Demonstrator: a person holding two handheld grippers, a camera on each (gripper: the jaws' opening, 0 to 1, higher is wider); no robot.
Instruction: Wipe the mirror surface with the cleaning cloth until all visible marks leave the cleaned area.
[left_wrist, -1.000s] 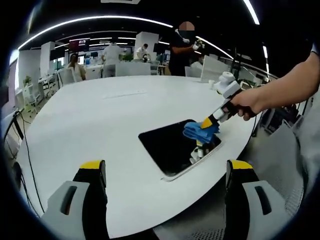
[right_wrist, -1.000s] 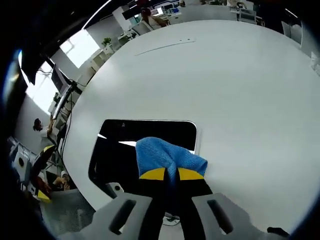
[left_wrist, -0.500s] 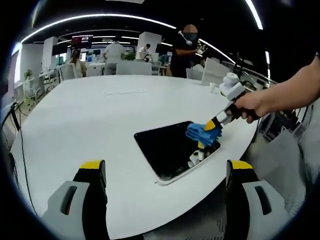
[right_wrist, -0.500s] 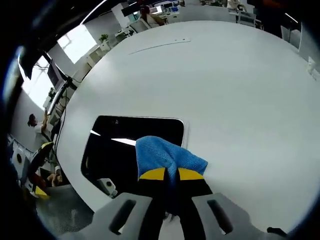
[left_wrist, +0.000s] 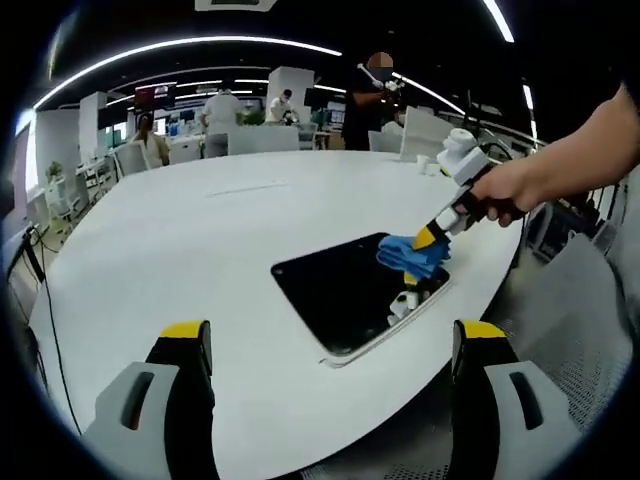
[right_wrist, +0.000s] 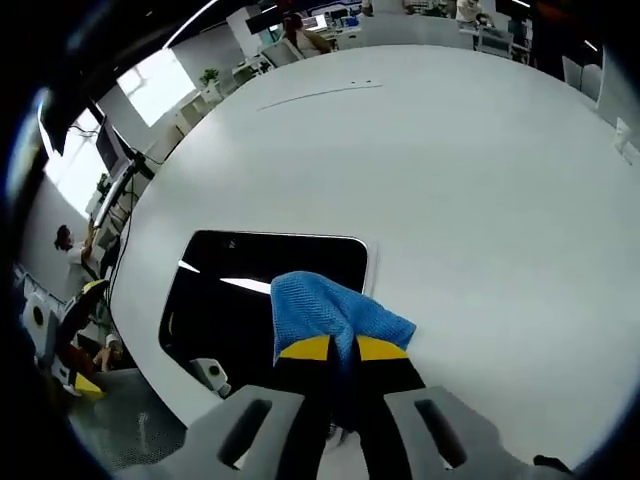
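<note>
Mirror (left_wrist: 352, 292) glass lies flat near the edge of a big white round table (left_wrist: 180, 250), a dark rectangle with a pale frame, reflecting the ceiling lights as bright streaks in the right gripper view (right_wrist: 250, 300). The right gripper (right_wrist: 343, 348) has its yellow-tipped jaws pinched tight on a bunched blue cleaning cloth (right_wrist: 335, 315), and the cloth sits over the mirror's corner, partly on the glass and partly over the frame toward the bare table (right_wrist: 450, 180). From the left gripper view the same cloth (left_wrist: 412, 255) presses down on the far right part of the mirror, with the right gripper (left_wrist: 428, 240) angled down into it and a person's hand (left_wrist: 505, 190) wrapped around its handle. The gripper's reflection shows in the glass just below the cloth. The left gripper (left_wrist: 335, 345) is held off the near rim of the table, jaws spread wide apart with nothing between them. Several people stand among desks in the office behind the table.
</note>
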